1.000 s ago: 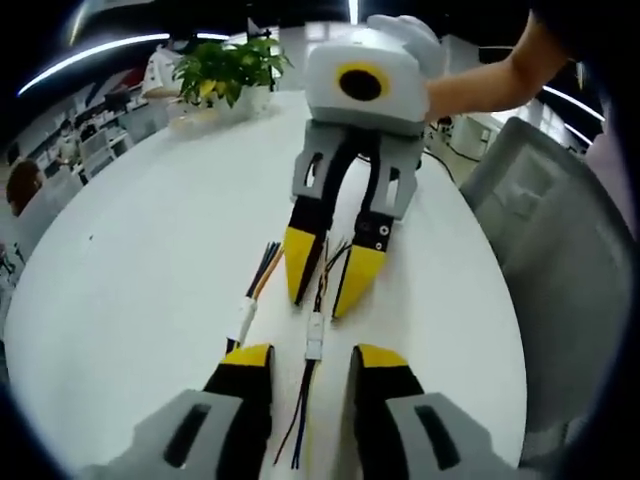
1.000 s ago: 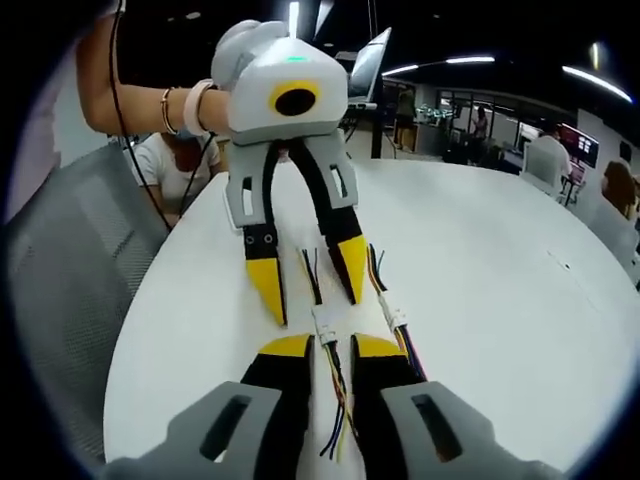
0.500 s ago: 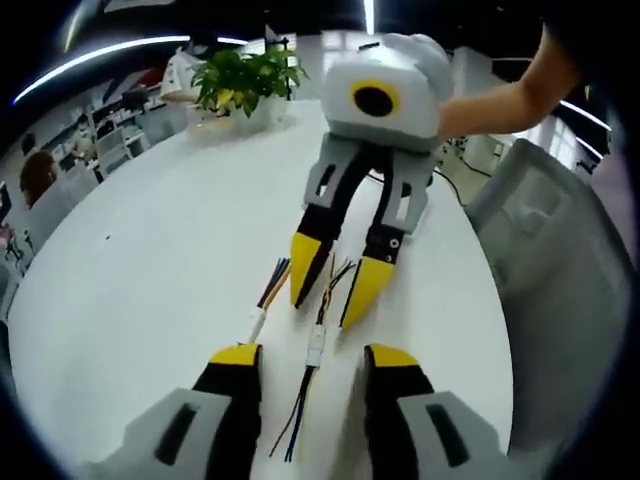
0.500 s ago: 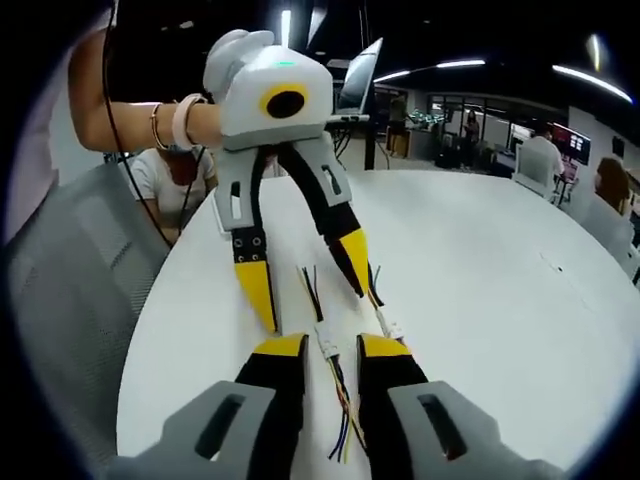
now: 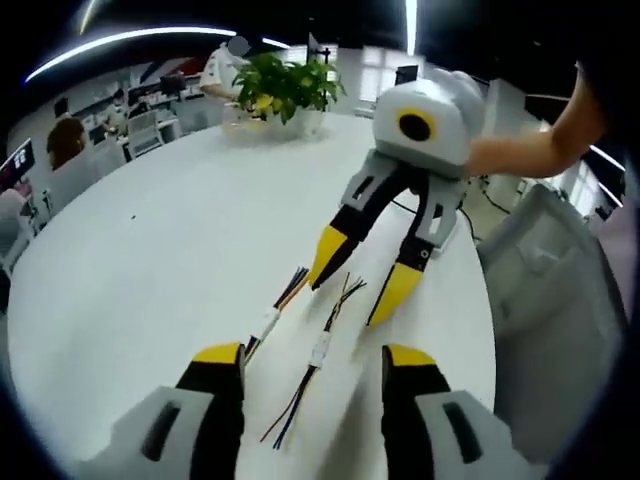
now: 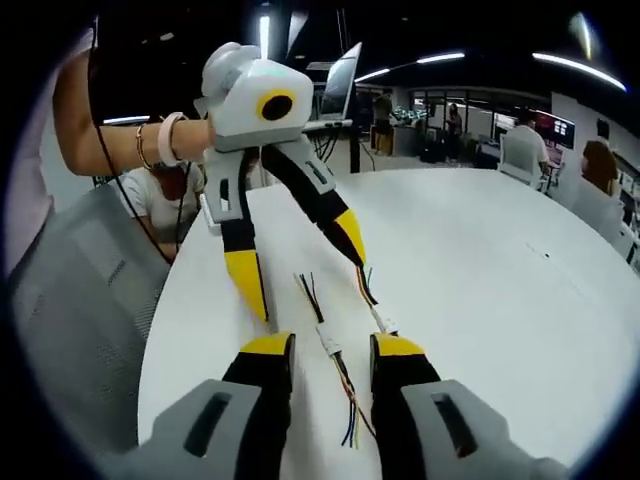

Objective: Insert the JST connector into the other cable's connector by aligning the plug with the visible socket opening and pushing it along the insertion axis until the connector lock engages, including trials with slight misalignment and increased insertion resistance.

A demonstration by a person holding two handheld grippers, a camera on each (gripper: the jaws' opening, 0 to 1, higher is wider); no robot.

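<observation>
In the left gripper view, the left gripper [image 5: 312,365] hangs with its jaws spread wide and empty over the white table [image 5: 150,250], and between its yellow tips lies one cable [image 5: 318,352] with a small white connector, while a second cable [image 5: 270,320] lies just beside it. Farther on, the right gripper [image 5: 358,288] faces it, also spread and holding nothing, its tips above the cables' far ends. Beyond stands a potted plant [image 5: 285,88].

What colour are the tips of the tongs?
Yellow, on black arms; clearest on the right tongs in the left gripper view.
</observation>
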